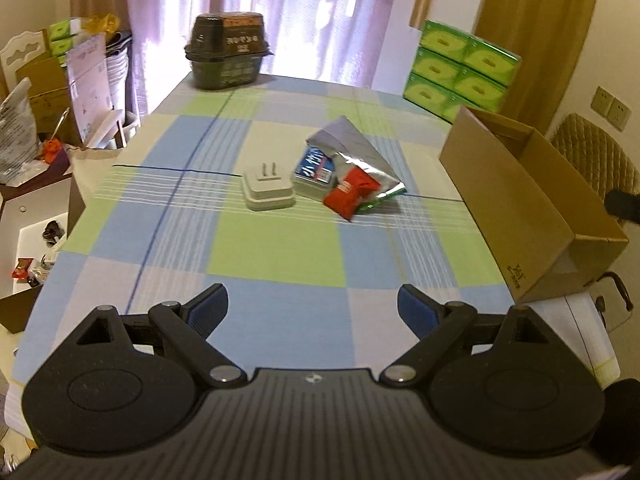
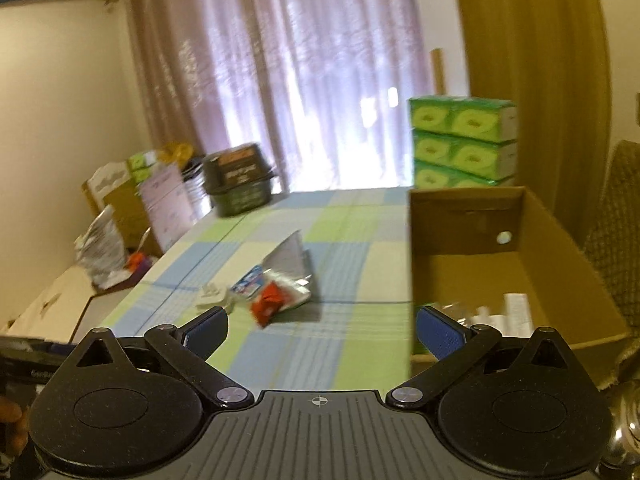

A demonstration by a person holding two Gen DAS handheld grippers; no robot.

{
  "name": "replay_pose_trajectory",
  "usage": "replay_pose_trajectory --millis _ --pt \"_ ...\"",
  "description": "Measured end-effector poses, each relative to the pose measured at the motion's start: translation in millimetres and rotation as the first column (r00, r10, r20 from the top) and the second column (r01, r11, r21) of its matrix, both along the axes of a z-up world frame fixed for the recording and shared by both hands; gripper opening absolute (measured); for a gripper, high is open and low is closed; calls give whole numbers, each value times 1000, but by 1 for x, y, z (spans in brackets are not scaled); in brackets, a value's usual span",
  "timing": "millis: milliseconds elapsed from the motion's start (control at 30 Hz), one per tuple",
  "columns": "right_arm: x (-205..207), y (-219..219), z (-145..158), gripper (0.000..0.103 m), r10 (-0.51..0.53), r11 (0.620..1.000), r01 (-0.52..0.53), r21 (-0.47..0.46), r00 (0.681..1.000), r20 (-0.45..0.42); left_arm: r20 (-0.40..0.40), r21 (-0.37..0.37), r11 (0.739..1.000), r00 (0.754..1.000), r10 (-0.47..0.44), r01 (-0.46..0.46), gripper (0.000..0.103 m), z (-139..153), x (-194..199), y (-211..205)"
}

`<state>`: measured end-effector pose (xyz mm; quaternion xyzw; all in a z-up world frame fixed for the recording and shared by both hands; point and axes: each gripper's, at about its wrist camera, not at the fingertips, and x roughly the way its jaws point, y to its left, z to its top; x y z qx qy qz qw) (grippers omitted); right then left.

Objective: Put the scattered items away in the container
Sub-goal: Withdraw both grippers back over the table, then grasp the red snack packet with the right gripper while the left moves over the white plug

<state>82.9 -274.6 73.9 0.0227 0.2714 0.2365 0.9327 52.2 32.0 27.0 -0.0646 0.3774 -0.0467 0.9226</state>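
On the checked tablecloth (image 1: 276, 248) lie a white plug adapter (image 1: 267, 190), a blue-labelled packet (image 1: 314, 170), a red snack packet (image 1: 350, 194) and a silver foil bag (image 1: 352, 148), bunched together mid-table. An open cardboard box (image 1: 516, 208) stands at the table's right edge. My left gripper (image 1: 312, 312) is open and empty, well short of the items. In the right wrist view my right gripper (image 2: 322, 330) is open and empty beside the box (image 2: 516, 256), which holds some white items (image 2: 504, 314). The same pile, with the red snack packet (image 2: 268, 304), lies ahead to the left.
A dark plastic container (image 1: 228, 56) sits at the table's far end before the curtains. Stacked green tissue packs (image 1: 460, 66) stand behind the box. Cluttered boxes and bags (image 1: 44, 100) crowd the left side beyond the table edge. A quilted chair (image 1: 596, 152) is at right.
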Motion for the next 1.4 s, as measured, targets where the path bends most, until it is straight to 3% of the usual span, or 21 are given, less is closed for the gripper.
replay_pose_trajectory --millis 233,633,933,1400 --pt "7 39 -17 103 68 997 -69 -46 997 -36 11 -12 1000 1000 16 -16 90 -1 4 14" --pt "6 57 -37 103 121 986 -131 -99 987 -106 19 21 1000 1000 0 0 90 -8 38 27" --pt "40 83 -54 103 142 980 -159 -121 980 -140 9 27 999 1000 -27 27 90 -24 83 31" --pt "115 114 -102 103 140 971 -169 -167 975 -173 -3 67 996 998 -61 61 89 -75 161 23"
